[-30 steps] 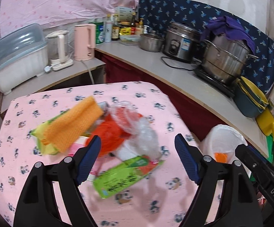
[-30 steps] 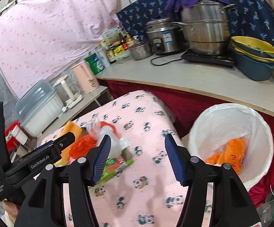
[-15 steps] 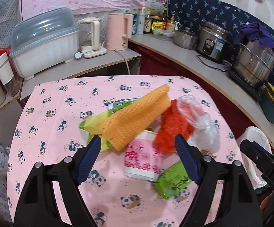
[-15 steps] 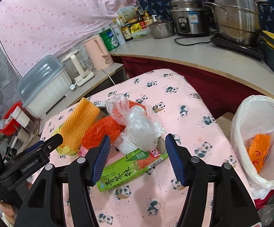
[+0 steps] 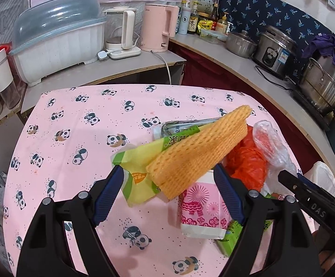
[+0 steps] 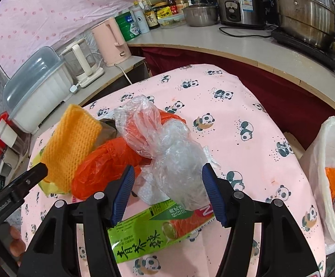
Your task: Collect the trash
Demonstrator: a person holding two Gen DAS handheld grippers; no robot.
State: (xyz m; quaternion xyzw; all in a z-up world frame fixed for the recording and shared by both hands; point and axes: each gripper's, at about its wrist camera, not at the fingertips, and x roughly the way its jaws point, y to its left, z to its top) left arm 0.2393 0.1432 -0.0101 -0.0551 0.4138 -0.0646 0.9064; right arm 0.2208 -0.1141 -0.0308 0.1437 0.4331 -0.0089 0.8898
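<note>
Lying heaped on the panda cloth, the trash is framed by two tongs. At left, the left gripper is held agape, nothing pinched, its pads flanking the yellow wrapper, orange mesh and pink cup. Farther right, the right gripper is likewise spread, unclamped, around the clear bag above the green packet. At far right, the bin is seen beside the table.
</note>
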